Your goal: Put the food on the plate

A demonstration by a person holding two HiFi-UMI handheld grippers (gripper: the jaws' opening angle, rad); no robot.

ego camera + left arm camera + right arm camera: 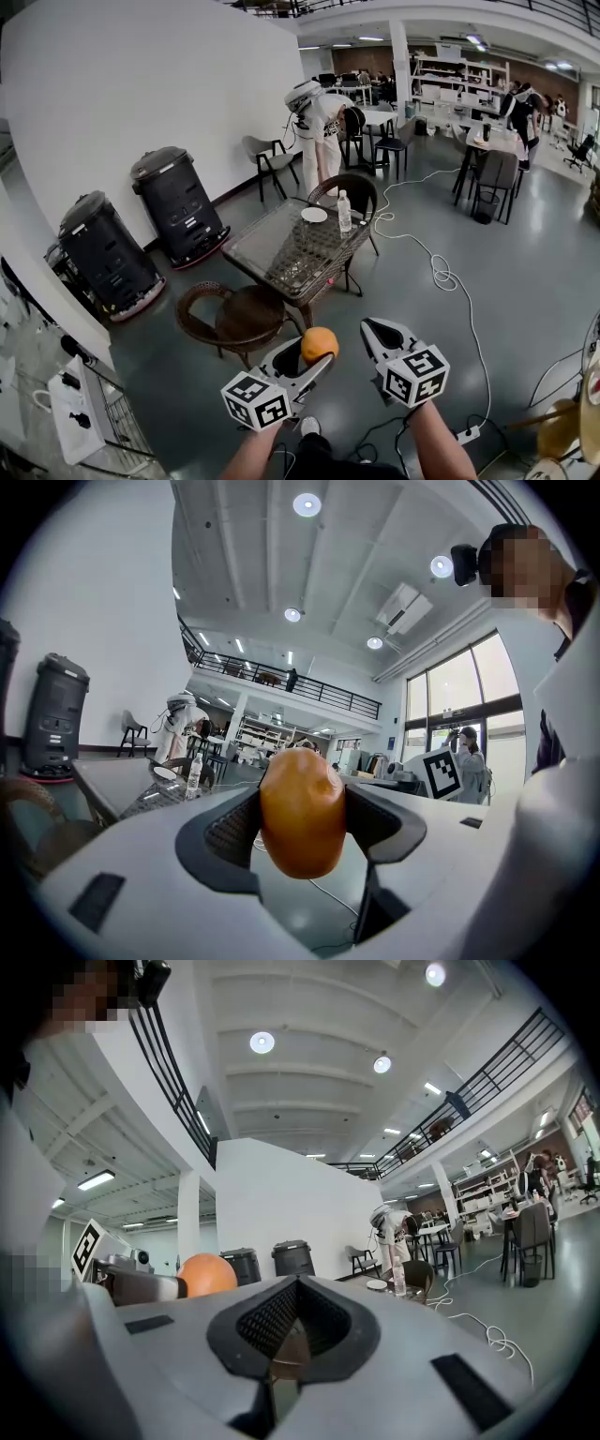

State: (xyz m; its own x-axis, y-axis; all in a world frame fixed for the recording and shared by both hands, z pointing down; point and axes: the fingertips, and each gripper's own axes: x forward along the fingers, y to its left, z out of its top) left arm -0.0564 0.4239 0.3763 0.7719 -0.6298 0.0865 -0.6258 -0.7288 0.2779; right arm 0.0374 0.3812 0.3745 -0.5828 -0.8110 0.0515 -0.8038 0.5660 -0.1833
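Orange [320,344] nearest, held up in front of me by the left tool [314,360], over bare floor. Main risk, as I judge it: round smooth skin, pinched only across the middle, lower half hanging free below the pads. A jolt or a slackened squeeze and it drops and rolls. The plate [314,215] is well away, so the carry gives plenty of chances for that.

Next out: wicker chair [230,319] stands between me and the worktop [281,251], and a loose cable [441,274] loops over the floor to the right. Either could catch a foot while I watch the fruit.

Far end of the worktop: the plate looks small, with a water bottle [344,211] just beside it. Coming in wide could tip the bottle. Let go too high, the fruit may roll off the plate.

Tools. Left: jaws part open, clenched on the orange [302,810], one ribbed pad against each side. Right tool [377,330]: jaws closed together, pads [269,1321] meeting, nothing between them, touching nothing, held beside the left.
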